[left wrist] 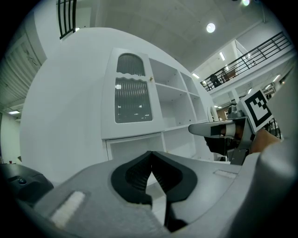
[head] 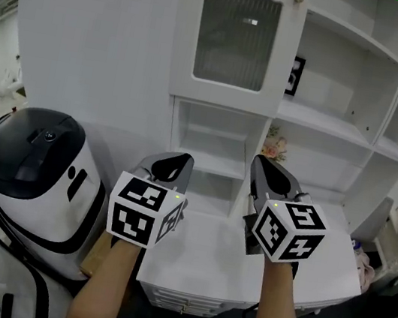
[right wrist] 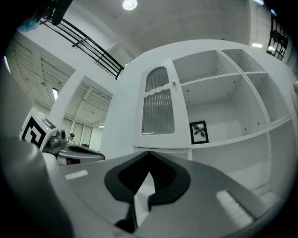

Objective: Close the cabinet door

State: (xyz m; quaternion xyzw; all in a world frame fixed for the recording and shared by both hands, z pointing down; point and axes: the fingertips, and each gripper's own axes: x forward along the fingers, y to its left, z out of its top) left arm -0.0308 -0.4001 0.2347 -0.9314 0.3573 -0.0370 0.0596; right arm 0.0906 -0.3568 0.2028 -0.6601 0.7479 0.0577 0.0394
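Left gripper (head: 180,162) and right gripper (head: 264,164) shut, empty, short of cabinet door (head: 235,39) — seemingly flush already; next, perhaps only withdrawing.

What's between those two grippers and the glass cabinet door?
Nothing stands there: the head view shows only bare countertop and open shelves between the left gripper, the right gripper and the cabinet door.

Framed photo (head: 297,76) half hidden behind cabinet door (head: 235,39) — door's top cut off @ upper edge.
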